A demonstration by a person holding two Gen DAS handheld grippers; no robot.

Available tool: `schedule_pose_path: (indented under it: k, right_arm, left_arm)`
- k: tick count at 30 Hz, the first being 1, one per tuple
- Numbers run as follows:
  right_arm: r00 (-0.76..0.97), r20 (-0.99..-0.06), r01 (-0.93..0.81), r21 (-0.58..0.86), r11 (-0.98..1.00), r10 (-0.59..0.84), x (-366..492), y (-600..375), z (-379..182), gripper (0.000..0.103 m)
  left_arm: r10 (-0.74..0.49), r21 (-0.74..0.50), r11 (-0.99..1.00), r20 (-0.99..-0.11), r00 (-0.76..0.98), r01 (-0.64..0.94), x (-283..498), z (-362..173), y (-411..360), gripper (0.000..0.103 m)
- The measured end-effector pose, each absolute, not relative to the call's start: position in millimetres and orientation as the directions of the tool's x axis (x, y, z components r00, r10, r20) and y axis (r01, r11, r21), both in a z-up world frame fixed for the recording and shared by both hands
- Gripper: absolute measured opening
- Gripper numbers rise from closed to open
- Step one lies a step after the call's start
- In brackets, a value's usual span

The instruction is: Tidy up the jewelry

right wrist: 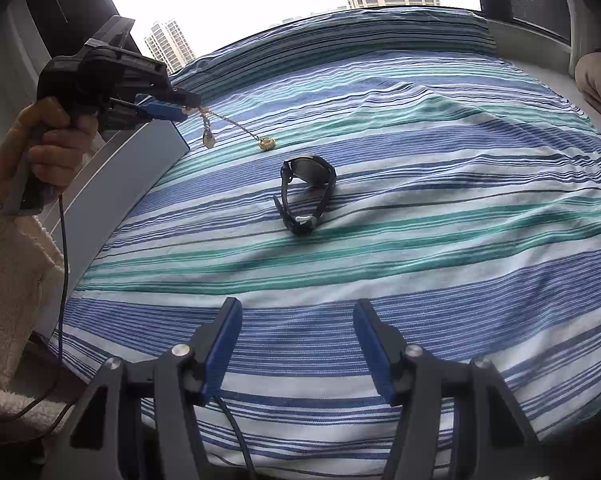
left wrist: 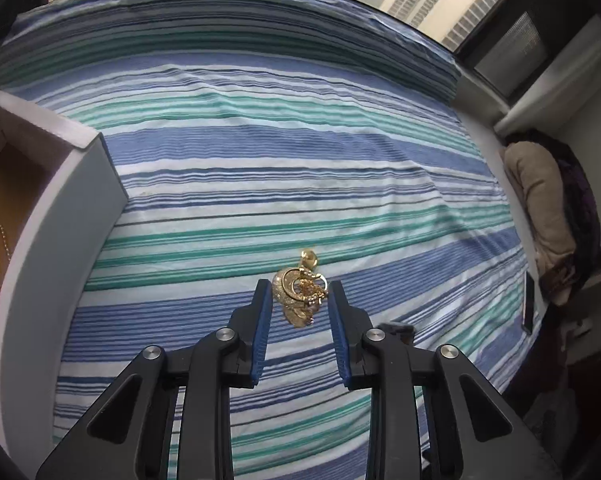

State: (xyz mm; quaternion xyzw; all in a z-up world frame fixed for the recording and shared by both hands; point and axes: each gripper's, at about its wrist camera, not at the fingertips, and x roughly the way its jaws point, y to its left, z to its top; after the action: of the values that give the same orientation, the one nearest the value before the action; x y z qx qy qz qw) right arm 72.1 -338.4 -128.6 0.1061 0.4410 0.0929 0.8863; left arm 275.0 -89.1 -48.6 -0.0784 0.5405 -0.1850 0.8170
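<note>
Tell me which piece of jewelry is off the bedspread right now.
The gold necklace: it hangs pinched in the left claw, pendants dangling. The black watch lies flat on the striped bedspread, untouched, ahead of the open right claw.

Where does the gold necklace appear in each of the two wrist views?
Left wrist view: the gold necklace is low in the centre, bunched between the left gripper fingertips.
Right wrist view: upper left, hanging from the left gripper toward the bed.
Shared landmark: the striped sheet.

Each hand-held gripper (right wrist: 296,344) has black linkage arms, silver screws and blue finger pads (right wrist: 220,354). A dark cable (right wrist: 63,264) hangs from the left one. The person wears a cream fleecy sleeve (right wrist: 8,280).
</note>
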Motion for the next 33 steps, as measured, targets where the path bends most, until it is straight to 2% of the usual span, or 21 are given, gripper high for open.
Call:
schedule_pose_path:
  k: [7,10,14,17,23,28,30,31,32,33]
  right_arm:
    - [0.588,-0.779,-0.064,0.223,0.973,0.217,112,-346,-113,0.059]
    - [0.575,-0.793,-0.110,0.167,0.980,0.200,131,-334,-111,0.059]
    - [0.536,-0.809,-0.184,0.167,0.969,0.241,155,-318,-112,0.059]
    - [0.517,-0.827,-0.192,0.139,0.971,0.220,166,-318,-114,0.059]
    - [0.458,-0.845,-0.378,0.098,0.921,0.278,171,-292,-122,0.059]
    - [0.425,-0.878,-0.404,0.034,0.914,0.221,192,-275,-142,0.058]
    - [0.398,-0.896,-0.404,0.020,0.915,0.195,200,-271,-151,0.040]
    - [0.370,-0.912,-0.406,0.013,0.914,0.178,204,-270,-157,0.015]
    - [0.365,-0.918,-0.406,-0.009,0.914,0.153,205,-269,-159,0.010]
    - [0.368,-0.918,-0.411,-0.019,0.911,0.147,204,-268,-158,0.010]
  left_arm:
    - [-0.415,-0.358,0.909,-0.823,0.388,0.214,237,-32,-47,0.027]
    - [-0.417,-0.362,0.908,-0.819,0.393,0.210,225,-32,-39,0.027]
    - [-0.423,-0.377,0.906,-0.816,0.395,0.191,212,-28,-16,0.027]
    - [-0.421,-0.378,0.907,-0.809,0.410,0.187,200,-22,-2,0.027]
    - [-0.428,-0.379,0.904,-0.801,0.418,0.199,187,-19,7,0.027]
    - [-0.431,-0.383,0.903,-0.798,0.422,0.196,182,-17,12,0.027]
    - [-0.432,-0.387,0.902,-0.797,0.423,0.192,178,-14,17,0.027]
    - [-0.433,-0.389,0.901,-0.795,0.424,0.192,176,-12,20,0.027]
    - [-0.433,-0.389,0.901,-0.794,0.426,0.191,174,-9,22,0.027]
    - [-0.435,-0.392,0.900,-0.791,0.430,0.189,171,-5,26,0.027]
